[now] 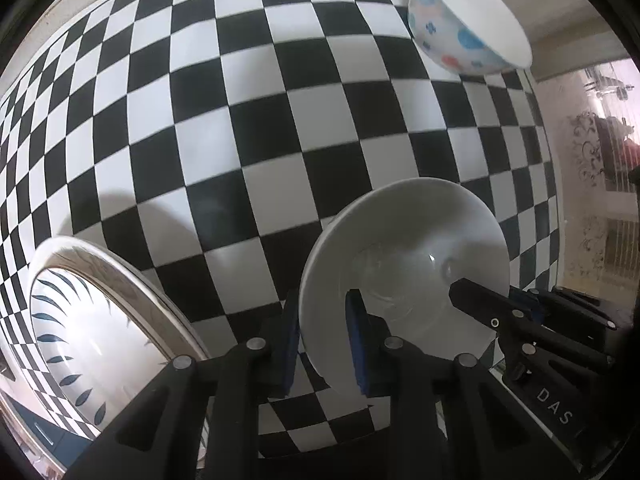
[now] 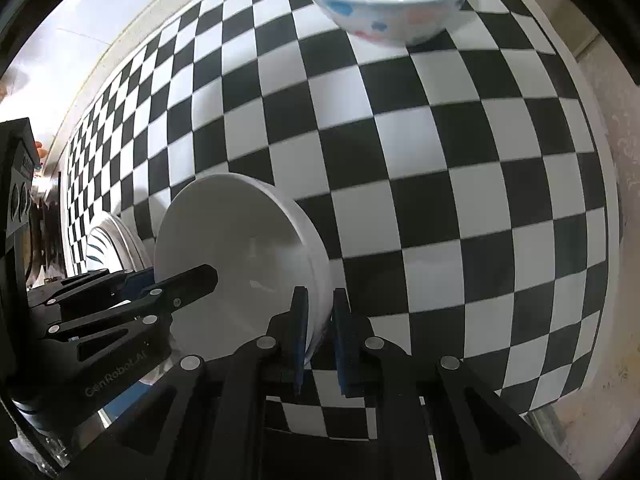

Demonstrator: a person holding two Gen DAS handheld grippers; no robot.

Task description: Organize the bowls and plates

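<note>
Left gripper (image 1: 323,344) pads clamp the near rim of a plain white ceramic bowl (image 1: 404,256); right gripper (image 2: 320,340) pinches the opposite rim – both point steeply down, bowl held tilted above the black-and-white checkered tablecloth (image 1: 248,128). Beyond it – a white bowl with blue and pink spots (image 1: 468,24), top cut off. Leaf-patterned white plate (image 1: 84,344) at left, partly hidden by the gripper.

Black-and-white checkered tablecloth (image 1: 280,128)
</note>
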